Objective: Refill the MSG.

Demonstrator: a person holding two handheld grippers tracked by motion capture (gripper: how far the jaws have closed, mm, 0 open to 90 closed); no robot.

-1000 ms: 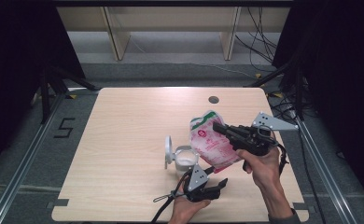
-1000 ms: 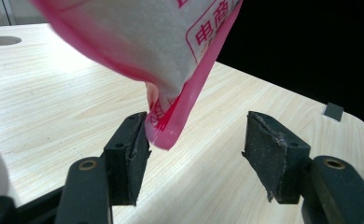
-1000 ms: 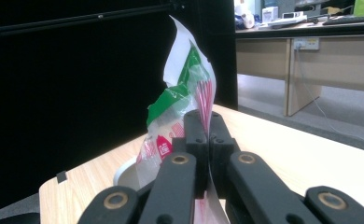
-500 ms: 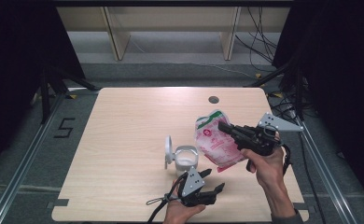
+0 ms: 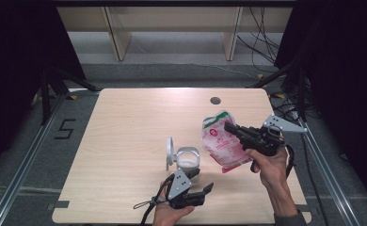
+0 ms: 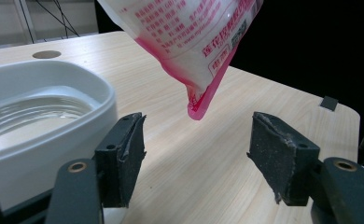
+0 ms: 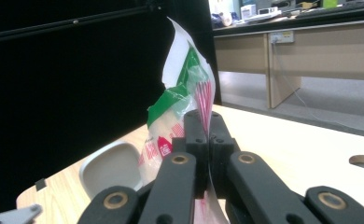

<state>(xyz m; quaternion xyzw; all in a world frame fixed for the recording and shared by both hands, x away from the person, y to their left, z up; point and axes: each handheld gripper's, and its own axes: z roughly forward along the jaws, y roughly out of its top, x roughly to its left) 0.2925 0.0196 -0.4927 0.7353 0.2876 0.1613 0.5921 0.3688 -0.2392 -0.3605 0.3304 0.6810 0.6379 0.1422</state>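
The right tool (image 5: pixel 233 129), clamped on the bag (image 5: pixel 221 143) hanging beside the tub (image 5: pixel 187 157), could spill its contents on the worktop (image 5: pixel 125 127); the left tool (image 5: pixel 198 188), just opened, grips nothing.

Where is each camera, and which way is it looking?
High view: above the person's side, looking forward and down at the table; both forearms and the left claw show.
Left gripper view: rides the left claw, looking between its open jaws past the white container.
Right gripper view: rides the right claw, shut on the pink bag.
All three share the bag and container.
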